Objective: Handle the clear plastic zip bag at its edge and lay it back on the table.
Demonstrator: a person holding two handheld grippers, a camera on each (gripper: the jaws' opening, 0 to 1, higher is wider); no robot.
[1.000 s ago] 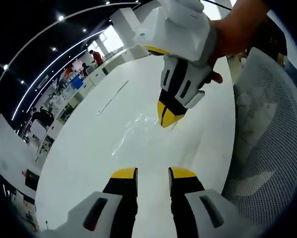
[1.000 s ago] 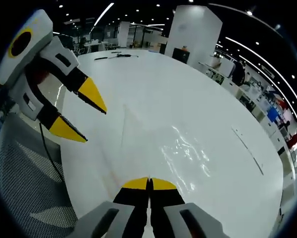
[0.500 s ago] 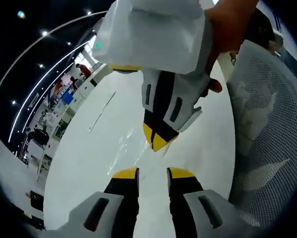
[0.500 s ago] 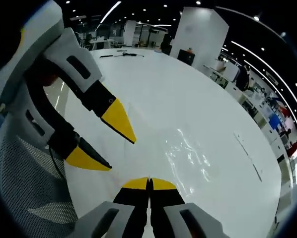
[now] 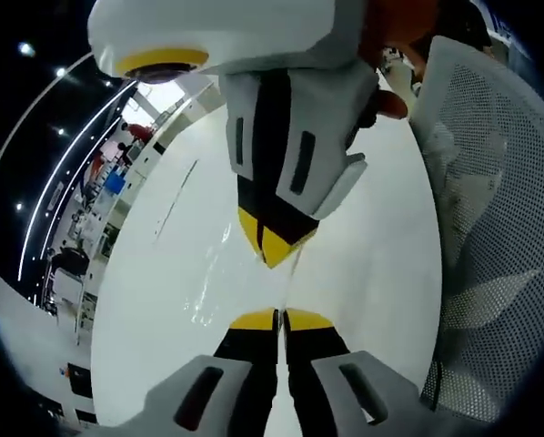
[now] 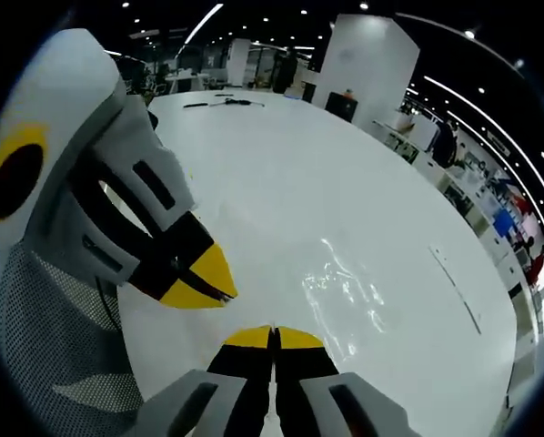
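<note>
Both the left tool (image 5: pixel 278 318) and right tool (image 6: pixel 273 335) are pressing their jaws together, tips nearly meeting. They are pinching the near edge of the clear zip bag (image 6: pixel 345 287), which is lying on the white desk (image 6: pixel 281 173).

zip bag (image 6: pixel 345 291) outline lost in glare | near edge hidden under right gripper (image 6: pixel 274 339) tips

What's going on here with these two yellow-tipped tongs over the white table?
A person is working a clear plastic bag that lies on a white table, with tongs in each hand. Both pairs are shut and meet at the bag's near edge: the left tongs and the right tongs have their yellow tips almost touching each other. Whether either pair actually pinches the plastic is hard to tell, since the bag is see-through. A grey mesh chair stands at the table's edge.
</note>
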